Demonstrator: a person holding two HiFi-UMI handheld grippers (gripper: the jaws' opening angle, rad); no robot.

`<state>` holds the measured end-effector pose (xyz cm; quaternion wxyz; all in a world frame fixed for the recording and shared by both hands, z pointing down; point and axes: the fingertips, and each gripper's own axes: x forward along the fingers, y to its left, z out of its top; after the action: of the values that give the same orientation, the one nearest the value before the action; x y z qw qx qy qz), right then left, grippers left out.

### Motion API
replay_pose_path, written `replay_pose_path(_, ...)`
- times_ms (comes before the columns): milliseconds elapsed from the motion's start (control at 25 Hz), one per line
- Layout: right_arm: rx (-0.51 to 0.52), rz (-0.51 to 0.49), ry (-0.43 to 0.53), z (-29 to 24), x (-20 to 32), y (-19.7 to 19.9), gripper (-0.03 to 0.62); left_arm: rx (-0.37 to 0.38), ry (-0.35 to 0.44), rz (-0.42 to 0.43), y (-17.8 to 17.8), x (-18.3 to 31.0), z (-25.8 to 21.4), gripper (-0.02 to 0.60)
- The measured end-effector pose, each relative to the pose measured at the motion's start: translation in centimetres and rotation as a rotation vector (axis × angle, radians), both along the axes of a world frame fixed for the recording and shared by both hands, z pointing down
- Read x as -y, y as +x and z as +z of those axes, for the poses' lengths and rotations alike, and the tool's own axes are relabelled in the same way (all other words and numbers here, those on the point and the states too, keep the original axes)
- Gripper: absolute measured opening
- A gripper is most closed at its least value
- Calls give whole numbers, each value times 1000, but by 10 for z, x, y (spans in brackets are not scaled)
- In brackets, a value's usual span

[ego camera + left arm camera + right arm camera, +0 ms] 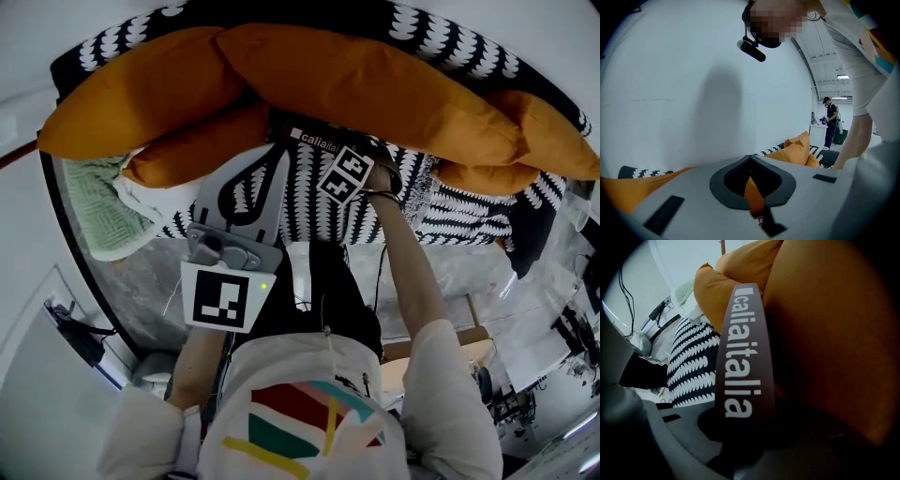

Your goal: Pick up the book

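The book (312, 137) is a brown volume with white "calia italia" lettering on its spine (743, 357). It stands wedged between the orange cushions (375, 84) and the black-and-white patterned sofa cover (309, 206). My right gripper (328, 155) points straight down onto it. In the right gripper view the spine runs down between the jaws (740, 437), which are shut on it. My left gripper (275, 157) hovers to the left of the book over the patterned cover. Its jaws (751, 159) meet at the tips with nothing held, and an orange cushion shows through the slit.
A green knitted blanket (98, 202) lies at the sofa's left end. An orange cushion (197, 155) sits just left of the left gripper. Pale floor (469, 272) lies in front of the sofa. In the left gripper view, people (830, 122) stand far off by a white counter.
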<state>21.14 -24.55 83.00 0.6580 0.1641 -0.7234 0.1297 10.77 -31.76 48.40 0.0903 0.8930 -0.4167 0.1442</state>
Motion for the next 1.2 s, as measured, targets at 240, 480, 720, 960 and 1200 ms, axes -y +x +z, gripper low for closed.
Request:
replay_pose_path(240, 61, 44, 42, -57, -11, -10, 153, 0, 65, -23, -15, -7, -43, -3)
replay_pose_path(480, 163, 164, 157, -139, -9, -17, 153, -21, 192, -73, -23, -14, -109, -3)
replay_pose_path(720, 316, 303, 304, -245, -5, -24, 153, -48, 296, -114, -29, -26, -169, -3)
replay_pose_path(960, 534, 409, 535, -370, 16, -30, 153, -83, 427, -148, -33, -17, -231, -3)
replay_pose_path(1200, 866, 543, 812, -507, 35, -24, 153, -109, 473, -161, -32, -15, -258, -3)
